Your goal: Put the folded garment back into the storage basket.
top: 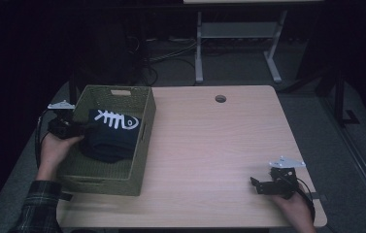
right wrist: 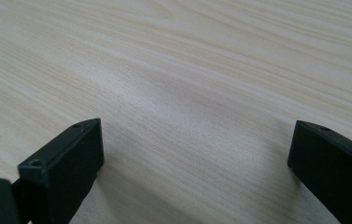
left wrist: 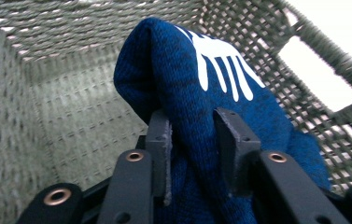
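Note:
A dark blue knitted garment [top: 111,134] with a white fishbone print lies bunched inside a green woven basket [top: 141,165] on the left part of the table. My left gripper [top: 76,128] reaches over the basket's left wall, and its jaws are shut on a fold of the blue garment [left wrist: 197,93]. The basket's woven wall [left wrist: 61,107] surrounds it in the left gripper view. My right gripper [top: 258,184] rests low over the table near the front right corner, open, with bare wood [right wrist: 197,102] between its jaws.
The light wooden table [top: 219,141] has a round cable hole [top: 220,98] near its far edge. Beyond it stand a white desk frame [top: 239,34] and cables on the dark floor. The basket has a handle slot [left wrist: 320,77] in its side.

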